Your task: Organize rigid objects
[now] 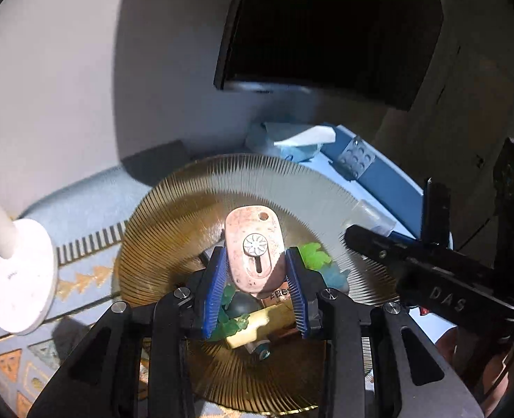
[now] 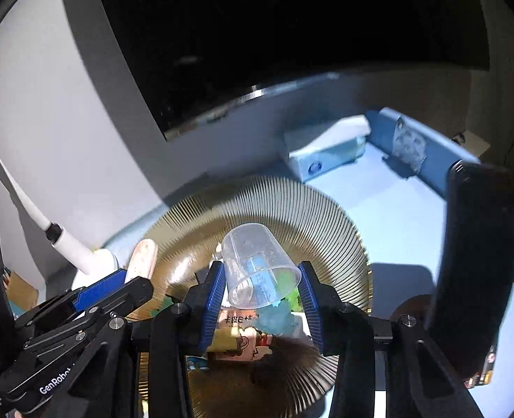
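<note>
My left gripper [image 1: 255,271] is shut on a pink oval case [image 1: 255,250] with a silver flower button, held above a round gold ribbed tray [image 1: 173,223]. My right gripper [image 2: 262,291] is shut on a clear plastic measuring cup [image 2: 257,264], tilted with its mouth toward the camera, above the same gold tray [image 2: 326,223]. Small green and blue plastic pieces [image 1: 314,256], a dark ball [image 1: 243,304], a yellow block [image 1: 253,327] and printed cards [image 2: 243,331] lie in the tray. The left gripper [image 2: 93,292] with the pink case [image 2: 142,257] shows at the left of the right wrist view.
A white lamp base [image 1: 20,275] with its stem stands left of the tray on a patterned cloth. Behind the tray lie a blue tissue pack [image 2: 326,153] and a pill blister [image 1: 356,162] against a blue ledge. A dark screen [image 2: 257,35] hangs over the white wall.
</note>
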A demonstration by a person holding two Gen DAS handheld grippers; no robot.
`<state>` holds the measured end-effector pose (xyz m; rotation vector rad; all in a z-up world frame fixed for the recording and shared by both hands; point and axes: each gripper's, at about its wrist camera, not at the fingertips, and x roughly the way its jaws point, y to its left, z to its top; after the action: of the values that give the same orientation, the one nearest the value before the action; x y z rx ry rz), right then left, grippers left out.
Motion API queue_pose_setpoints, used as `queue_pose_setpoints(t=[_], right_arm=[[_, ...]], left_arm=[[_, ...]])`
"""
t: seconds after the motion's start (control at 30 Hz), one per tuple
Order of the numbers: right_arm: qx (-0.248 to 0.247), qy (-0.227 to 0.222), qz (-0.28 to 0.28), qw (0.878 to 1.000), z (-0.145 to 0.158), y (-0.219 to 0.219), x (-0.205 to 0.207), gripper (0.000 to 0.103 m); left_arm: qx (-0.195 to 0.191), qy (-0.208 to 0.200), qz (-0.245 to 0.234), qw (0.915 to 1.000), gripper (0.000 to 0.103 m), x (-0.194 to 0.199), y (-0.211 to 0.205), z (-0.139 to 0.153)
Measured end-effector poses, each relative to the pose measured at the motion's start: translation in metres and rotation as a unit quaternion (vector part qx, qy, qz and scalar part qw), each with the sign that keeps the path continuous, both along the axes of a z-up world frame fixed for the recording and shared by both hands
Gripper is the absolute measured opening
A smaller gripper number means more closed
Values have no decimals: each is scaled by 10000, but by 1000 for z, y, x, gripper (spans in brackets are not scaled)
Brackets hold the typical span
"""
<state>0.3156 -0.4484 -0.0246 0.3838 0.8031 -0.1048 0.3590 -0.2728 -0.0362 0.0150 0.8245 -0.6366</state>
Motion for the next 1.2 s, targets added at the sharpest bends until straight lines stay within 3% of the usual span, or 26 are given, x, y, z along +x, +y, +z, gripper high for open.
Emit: queue_pose_setpoints(t=[0.13, 0.2, 0.27, 0.33, 0.5, 0.63, 0.77, 0.83, 0.93, 1.07, 1.2], right_arm=[[179, 107, 32, 9998, -12, -3, 6, 42], [362, 113, 102, 9992, -13, -4, 8, 42], [586, -25, 169, 9981, -10, -7, 6, 50], [668, -233, 50, 9975, -1, -11, -3, 68], [641, -644, -7, 9959, 29, -12, -33, 69], [630, -810, 148, 9946, 51, 5, -54, 69], [337, -1006, 451, 9933, 81, 43, -79, 70], [146, -1023, 616, 9927, 94, 69, -93, 78], [-35, -1109, 989, 9889, 104, 110, -112, 81], [-329, -1122, 1377, 9836, 105, 163, -136, 81], [-556, -1069, 1676, 9785, 80, 211, -150, 84]], left_arm=[[6, 75, -50, 10000, 32, 6, -4, -8], [-47, 121, -97, 9999, 44, 6, -2, -7], [-74, 158, -43, 9998, 65, 2, 3, -1], [-228, -78, 41, 9997, 66, -7, 15, 13], [-384, -541, 357, 9972, 66, -36, 59, 56], [-498, -886, 681, 9925, 72, -68, 98, 92], [-446, -1266, 1032, 9856, 73, -110, 139, 121], [-434, -1376, 1205, 9822, 79, -134, 160, 128], [-352, -1521, 1504, 9762, 81, -169, 191, 133], [-139, -1604, 1993, 9666, 81, -209, 230, 129], [81, -1602, 2515, 9545, 85, -231, 263, 97]])
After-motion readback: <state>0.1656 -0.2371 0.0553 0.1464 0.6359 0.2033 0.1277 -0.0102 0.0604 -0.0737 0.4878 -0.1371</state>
